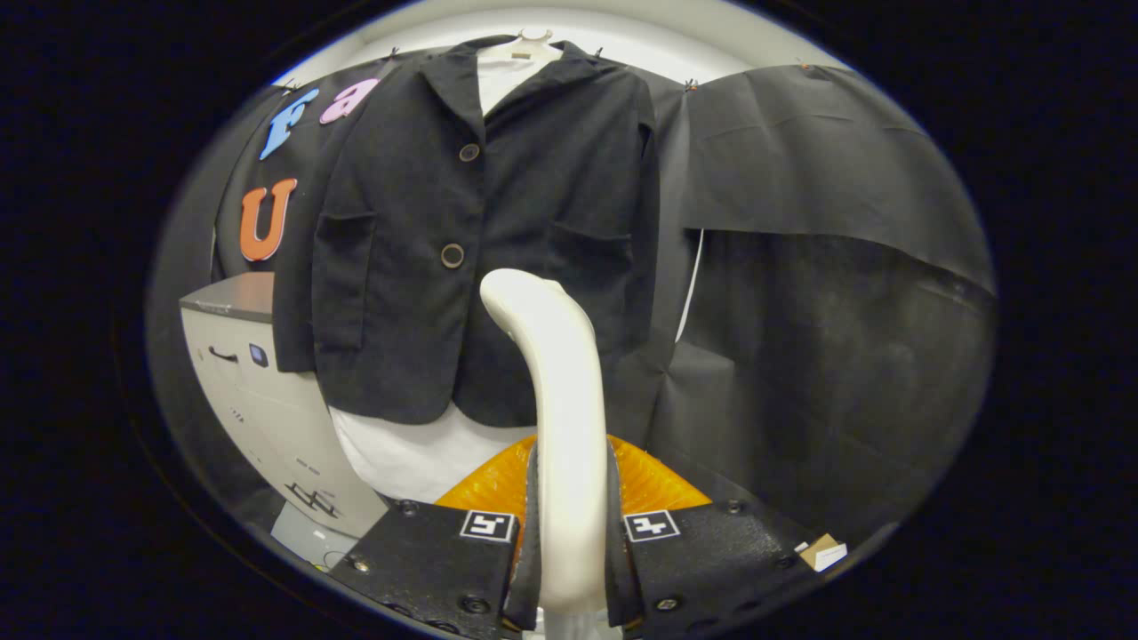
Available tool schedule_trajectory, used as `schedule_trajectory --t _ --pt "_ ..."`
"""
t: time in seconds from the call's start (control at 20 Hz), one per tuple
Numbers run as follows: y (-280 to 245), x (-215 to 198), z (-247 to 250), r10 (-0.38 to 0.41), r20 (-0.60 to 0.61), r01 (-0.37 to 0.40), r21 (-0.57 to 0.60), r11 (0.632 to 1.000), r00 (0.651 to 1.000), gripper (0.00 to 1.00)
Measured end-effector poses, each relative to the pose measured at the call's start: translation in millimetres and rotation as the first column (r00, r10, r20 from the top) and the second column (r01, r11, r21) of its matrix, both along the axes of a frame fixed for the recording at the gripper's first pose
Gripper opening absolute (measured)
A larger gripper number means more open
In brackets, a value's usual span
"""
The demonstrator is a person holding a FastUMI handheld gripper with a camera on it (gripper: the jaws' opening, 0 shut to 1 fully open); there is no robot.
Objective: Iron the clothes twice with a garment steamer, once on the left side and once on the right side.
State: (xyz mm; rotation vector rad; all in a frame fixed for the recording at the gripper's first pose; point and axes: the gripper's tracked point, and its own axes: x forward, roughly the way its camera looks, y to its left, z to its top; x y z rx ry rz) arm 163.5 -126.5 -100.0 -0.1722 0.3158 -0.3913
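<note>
The tool [569, 542] has its 2 fingers clamped on the handle of the garment steamer [556, 391], which rises upright between them. Beyond the steamer, at 12 o'clock, a black blazer [427, 267] hangs over a white shirt [409, 453] on a hanger [532, 40]. A grey cabinet [240, 373] stands at 10 o'clock.

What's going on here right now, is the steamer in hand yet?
Yes. The gripper is shut on the steamer, whose cream handle rises between the fingers and curves toward the jacket. The dark jacket hangs buttoned on a hanger over a white shirt, just beyond the steamer head. Whether the head touches the fabric cannot be told.
</note>
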Motion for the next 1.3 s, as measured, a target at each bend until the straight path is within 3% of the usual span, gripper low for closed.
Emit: schedule_trajectory --t 0.85,1.3 --pt "0 -9 -92 -0.037 -0.184 0.038 0.002 0.999 0.982 0.32" --pt "30 -36 -16 -0.033 -0.074 0.034 0.020 0.999 0.997 0.32"
